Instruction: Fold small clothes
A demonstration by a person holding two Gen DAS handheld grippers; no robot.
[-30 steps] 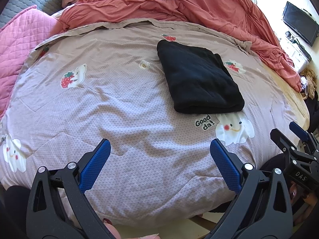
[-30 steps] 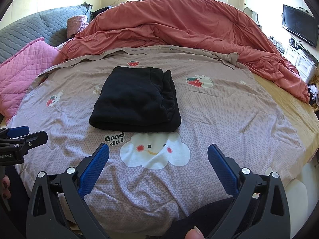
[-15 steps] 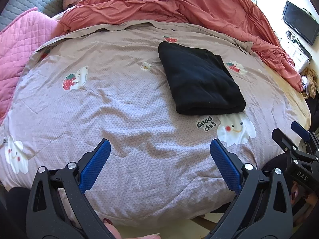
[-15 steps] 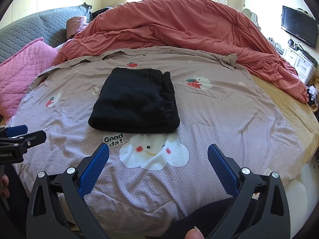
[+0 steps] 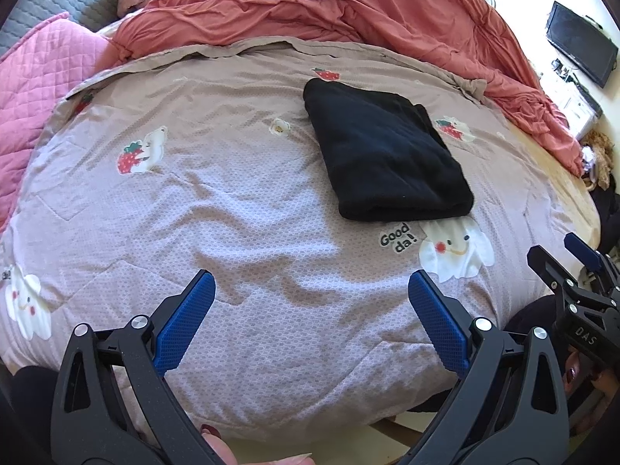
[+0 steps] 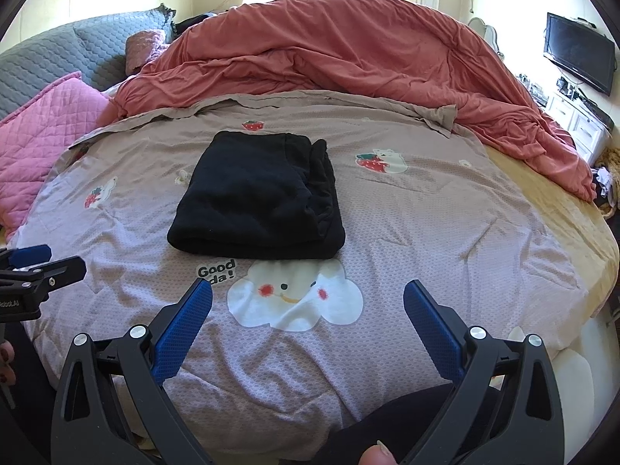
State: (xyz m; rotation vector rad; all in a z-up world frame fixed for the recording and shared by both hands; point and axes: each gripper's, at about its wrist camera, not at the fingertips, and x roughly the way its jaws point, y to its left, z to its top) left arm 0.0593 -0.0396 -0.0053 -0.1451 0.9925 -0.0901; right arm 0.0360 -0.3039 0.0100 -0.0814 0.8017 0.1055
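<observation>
Since a second ago almost nothing has changed: your view from the left has crept a little lower and farther back, and the folded black garment [image 5: 383,155] lies just as it did, a neat rectangle in the upper middle of both views, its near edge touching the top of the white cloud print [image 6: 296,302] beside the words "Good da!". It rests on a mauve quilt [image 5: 232,232] printed with strawberries and bears, spread over the bed. Behind it a rust-red duvet [image 6: 348,50] is heaped across the top of the frame, a pink quilted pillow [image 6: 42,143] sits at the left edge, and a dark television [image 6: 579,52] hangs at the upper right. Your left gripper [image 5: 312,310] and right gripper [image 6: 308,314] both hover at the bottom of the frame over the quilt's near edge, blue pads spread wide, empty and touching nothing.
</observation>
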